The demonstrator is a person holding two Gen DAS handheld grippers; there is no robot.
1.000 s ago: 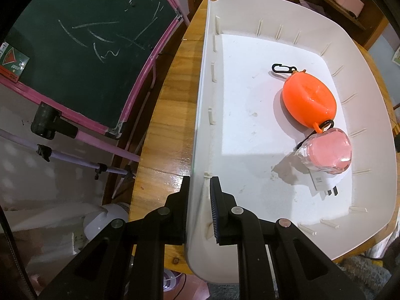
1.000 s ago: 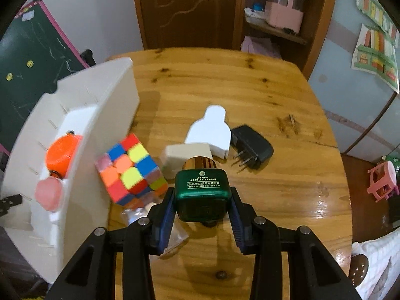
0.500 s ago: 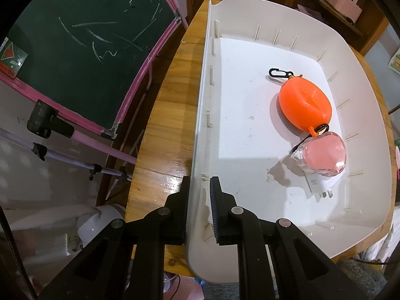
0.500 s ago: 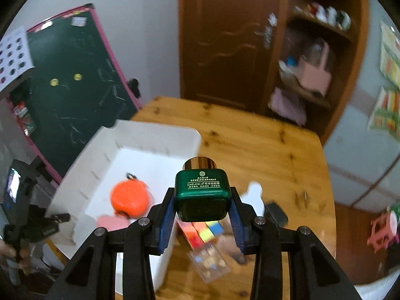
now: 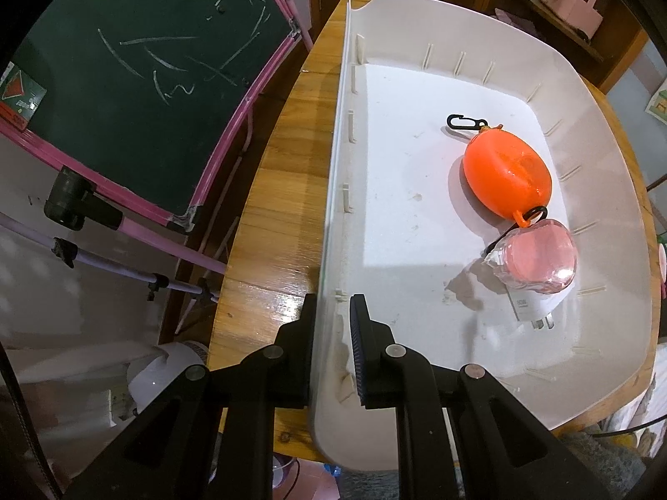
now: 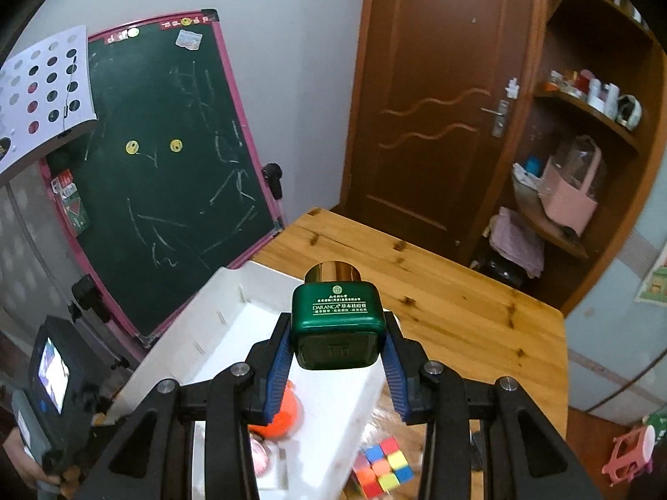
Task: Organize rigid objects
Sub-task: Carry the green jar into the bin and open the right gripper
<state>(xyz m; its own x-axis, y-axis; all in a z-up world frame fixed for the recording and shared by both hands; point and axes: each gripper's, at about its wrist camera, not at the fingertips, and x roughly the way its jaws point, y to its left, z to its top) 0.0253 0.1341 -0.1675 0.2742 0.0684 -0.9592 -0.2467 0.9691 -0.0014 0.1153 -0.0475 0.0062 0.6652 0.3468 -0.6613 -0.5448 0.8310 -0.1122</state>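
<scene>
My left gripper point(image 5: 331, 325) is shut on the near left wall of a white bin point(image 5: 339, 158) on the wooden table. In the bin lie an orange oval case point(image 5: 506, 177) with a black clip, a pink round piece point(image 5: 537, 260) and a white plug point(image 5: 531, 306). My right gripper point(image 6: 337, 354) is shut on a green bottle point(image 6: 337, 321) with a gold cap and holds it high above the bin point(image 6: 225, 312). The orange case point(image 6: 281, 416) shows below it. A colour cube point(image 6: 383, 468) lies on the table beside the bin.
A green chalkboard point(image 5: 125, 62) with a pink frame stands left of the table point(image 5: 275, 225). A wooden door point(image 6: 429, 96) and shelves point(image 6: 583, 166) with clutter are behind. The left hand-held unit point(image 6: 50, 379) shows at the lower left.
My right gripper has lifted the green bottle from the table and carried it left, over the bin. The left gripper has kept its hold on the bin wall, which has shifted slightly.
</scene>
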